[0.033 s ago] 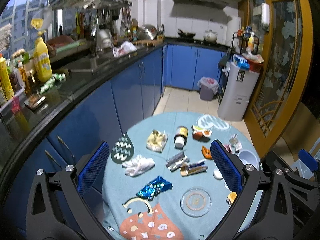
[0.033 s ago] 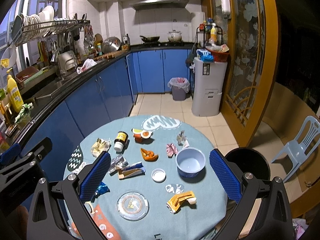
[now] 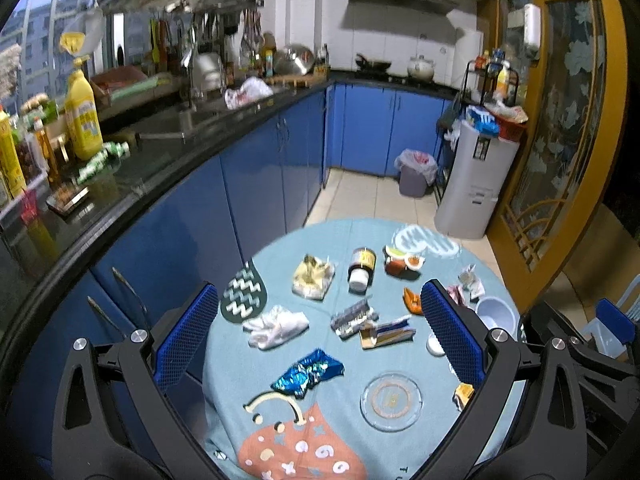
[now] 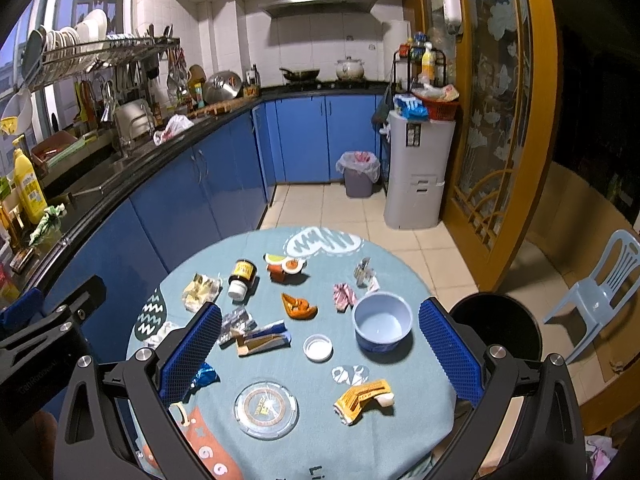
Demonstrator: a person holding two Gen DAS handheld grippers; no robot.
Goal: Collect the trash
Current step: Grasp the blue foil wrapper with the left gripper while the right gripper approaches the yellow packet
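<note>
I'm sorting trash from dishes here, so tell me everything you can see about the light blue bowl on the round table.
The light blue bowl looks like plastic, round with a thick rim and a darker blue band around its base. It stands upright and appears empty. It sits on the tablecloth toward the table's right side, apart from the crumpled pink wrapper behind it and the white lid to its left. Neither gripper touches it.

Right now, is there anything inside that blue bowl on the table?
No, the blue bowl looks empty; the right wrist view shows only its bare inside.

Crumpled wrappers (image 3: 307, 373) strewn across tablecloth (image 3: 344, 444)
</note>
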